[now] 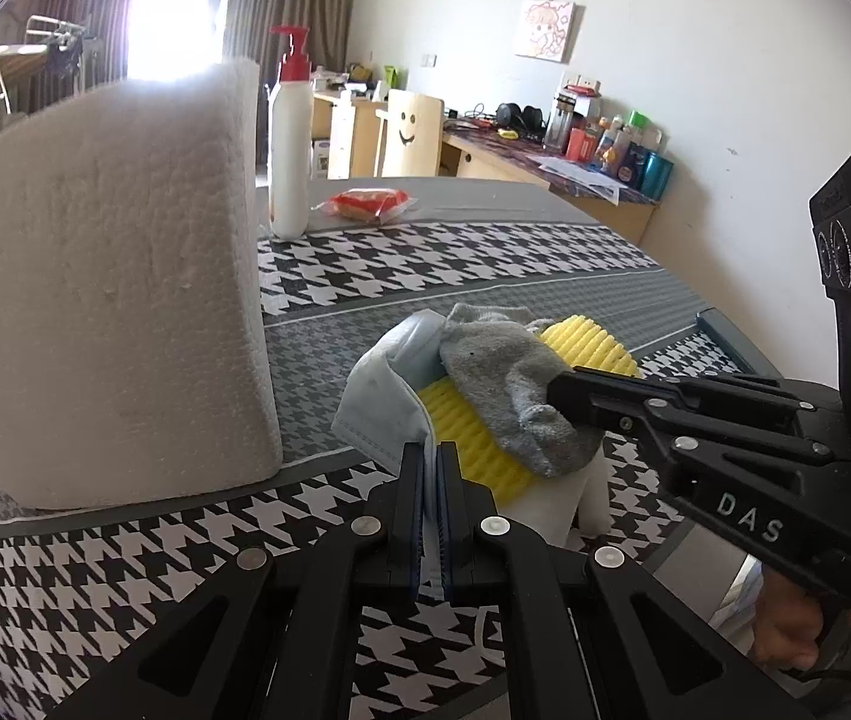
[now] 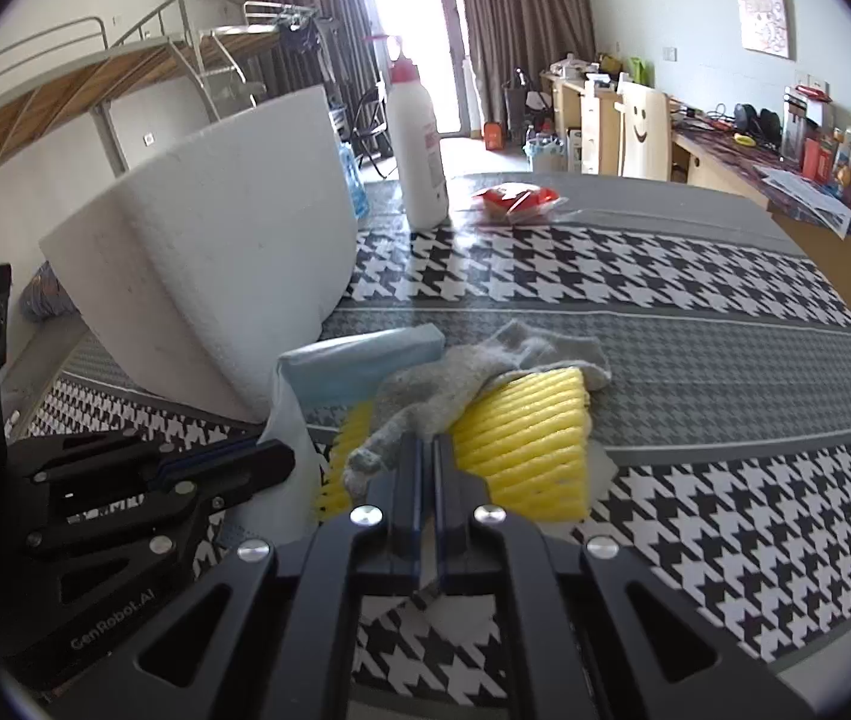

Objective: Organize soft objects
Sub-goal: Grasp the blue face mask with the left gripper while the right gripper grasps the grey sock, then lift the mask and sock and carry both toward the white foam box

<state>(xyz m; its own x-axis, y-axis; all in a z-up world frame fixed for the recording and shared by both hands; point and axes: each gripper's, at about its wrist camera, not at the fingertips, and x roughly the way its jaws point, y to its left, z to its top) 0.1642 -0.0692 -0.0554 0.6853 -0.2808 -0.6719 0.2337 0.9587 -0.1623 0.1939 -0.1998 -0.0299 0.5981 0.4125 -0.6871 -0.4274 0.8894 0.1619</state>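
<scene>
Pinching grey sock [image 2: 425, 384] in right tool [image 2: 428, 450], left tool [image 1: 431, 456] clamping mask [image 1: 377, 402].

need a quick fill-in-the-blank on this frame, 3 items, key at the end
1. The left hand-held gripper is shut on the pale ____ face mask.
2. The right hand-held gripper pinches the grey ____.
3. That grey item lies on a ribbed ____ sponge.

Missing words: blue; sock; yellow

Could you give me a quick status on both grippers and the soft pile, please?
Left gripper shut on face mask. Right gripper shut on grey sock. Both lie over yellow sponge. White foam block close on the left.
</scene>
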